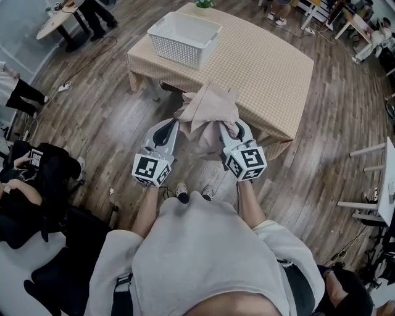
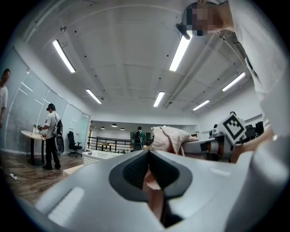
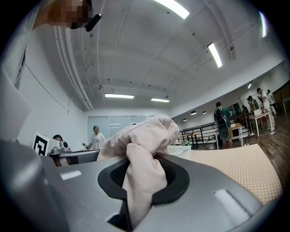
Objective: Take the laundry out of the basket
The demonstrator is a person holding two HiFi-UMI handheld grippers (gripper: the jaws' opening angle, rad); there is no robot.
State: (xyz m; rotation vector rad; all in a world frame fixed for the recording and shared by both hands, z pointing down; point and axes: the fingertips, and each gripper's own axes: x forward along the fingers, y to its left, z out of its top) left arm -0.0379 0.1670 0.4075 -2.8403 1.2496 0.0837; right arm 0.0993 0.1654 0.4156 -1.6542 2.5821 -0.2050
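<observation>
A beige piece of laundry hangs bunched between both grippers, in front of the table's near edge. My left gripper is shut on its left side; in the left gripper view a strip of the cloth is pinched between the jaws. My right gripper is shut on its right side, and the laundry bulges out of the jaws in the right gripper view. The white laundry basket stands on the far left part of the table, with nothing showing inside it.
The table has a checked beige cover. A small potted plant stands at its far edge. People stand and sit at the room's left side. White furniture stands at the right on the wood floor.
</observation>
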